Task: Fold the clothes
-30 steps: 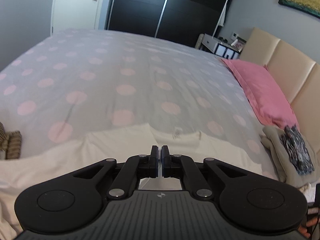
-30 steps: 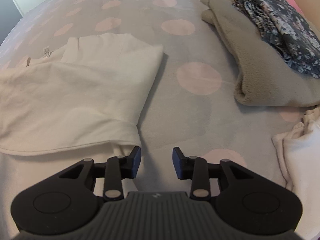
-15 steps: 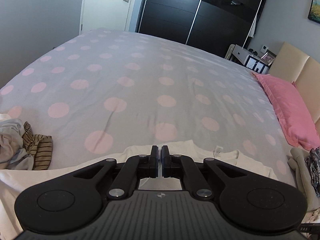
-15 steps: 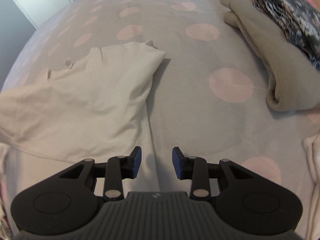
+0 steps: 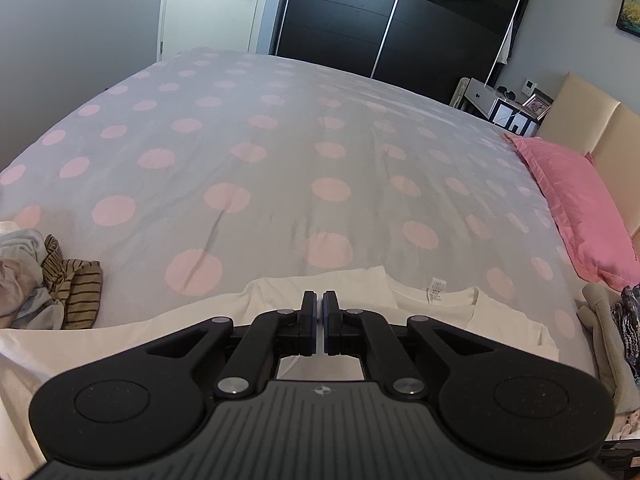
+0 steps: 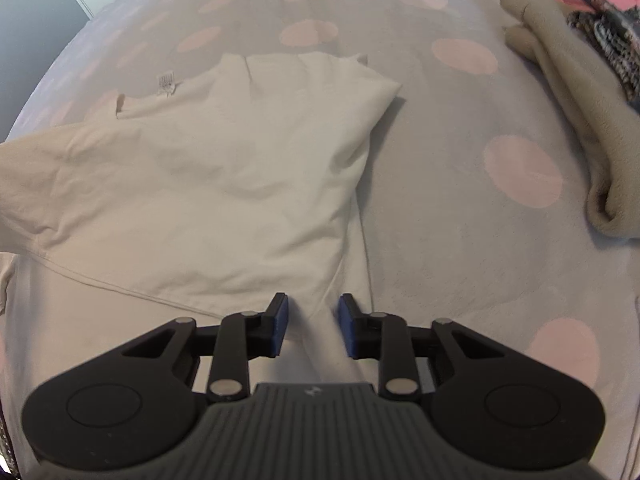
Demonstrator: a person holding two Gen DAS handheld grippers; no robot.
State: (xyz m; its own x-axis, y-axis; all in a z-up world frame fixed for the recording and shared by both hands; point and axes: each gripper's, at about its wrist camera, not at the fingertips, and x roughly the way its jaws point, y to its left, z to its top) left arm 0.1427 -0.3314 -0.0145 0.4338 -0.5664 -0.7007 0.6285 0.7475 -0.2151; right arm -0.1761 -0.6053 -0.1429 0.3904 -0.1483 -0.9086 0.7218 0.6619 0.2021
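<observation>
A white T-shirt [image 6: 224, 184] lies on the polka-dot bed cover [image 6: 432, 184], its right side folded in and its neck label facing up. My right gripper [image 6: 312, 314] is open low over the shirt's near right edge. A raised fold of white cloth runs between its fingers. In the left wrist view the same T-shirt [image 5: 440, 312] lies just past my left gripper [image 5: 319, 300], which is shut. I see no cloth between its fingers. The shirt's near part is hidden under that gripper's body.
A folded beige garment [image 6: 568, 92] with a dark patterned one on top lies to the right, beside a pink pillow [image 5: 576, 204]. Loose clothes, one striped [image 5: 76, 288], are heaped at the left edge. More white cloth [image 6: 636, 380] is at the far right.
The left gripper has risen and drawn back, staying shut, so more of the bed shows. The right gripper moved left and forward onto the shirt's edge and stayed open.
</observation>
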